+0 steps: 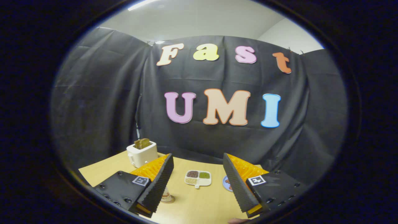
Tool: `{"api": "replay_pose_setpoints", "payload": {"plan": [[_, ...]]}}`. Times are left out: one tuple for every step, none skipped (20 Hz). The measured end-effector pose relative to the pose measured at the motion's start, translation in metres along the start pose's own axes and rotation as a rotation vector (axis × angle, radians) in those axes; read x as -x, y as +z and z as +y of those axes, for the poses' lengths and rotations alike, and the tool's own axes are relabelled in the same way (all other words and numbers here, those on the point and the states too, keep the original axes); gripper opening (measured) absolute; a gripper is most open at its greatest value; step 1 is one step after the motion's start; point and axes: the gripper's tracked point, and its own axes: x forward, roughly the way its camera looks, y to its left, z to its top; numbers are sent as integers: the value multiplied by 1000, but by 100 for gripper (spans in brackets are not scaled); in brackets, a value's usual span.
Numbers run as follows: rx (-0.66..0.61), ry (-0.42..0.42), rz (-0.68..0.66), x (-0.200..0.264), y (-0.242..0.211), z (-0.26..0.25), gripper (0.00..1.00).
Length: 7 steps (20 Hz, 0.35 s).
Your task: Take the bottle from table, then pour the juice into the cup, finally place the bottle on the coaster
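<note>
While the gripper [197, 157] hangs above the near edge of the wooden surface [200, 207], its jaws stand wide apart and released, with nothing between them. Tucked against the inner side of the left jaw is a small vessel [167, 197] with a pale body and a brownish band, mostly hidden. I cannot tell whether it is the bottle, the cup or something else. Just behind the right jaw's inner edge a sliver of the round blue coaster [226, 183] peeks out. Most of it is covered, so whether anything stands on it is not settled. Between the jaws and a little beyond them lies a white divided dish [198, 178] holding small heaps of grains. Farther back on the left stands a white toaster [142, 153] with brown slices poking out of its slot, and behind everything hangs the dark cloth wall [102, 102].

As a judgement, empty jaws raised over the surface fit two stages equally well: the approach to the bottle for pickup, or the retreat once the bottle has been set down. No juice level or clear bottle outline decides between them. Any further move calls first for a lower, steadier look at the vessel and the coaster — both now masked by the jaws.
</note>
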Motion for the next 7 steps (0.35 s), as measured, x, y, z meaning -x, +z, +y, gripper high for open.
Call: {"api": "replay_pose_setpoints", "payload": {"plan": [[-7,-25,-9,6,6,-13,98],[-13,-53,-15,16,11,-27,98],[-19,-80,-23,22,17,-41,98],[-29,-104,-33,29,24,-54,98],[-38,-126,-40,36,30,-65,98],[-41,-146,-47,42,36,-77,98],[-38,-169,-51,48,39,-88,98]]}}
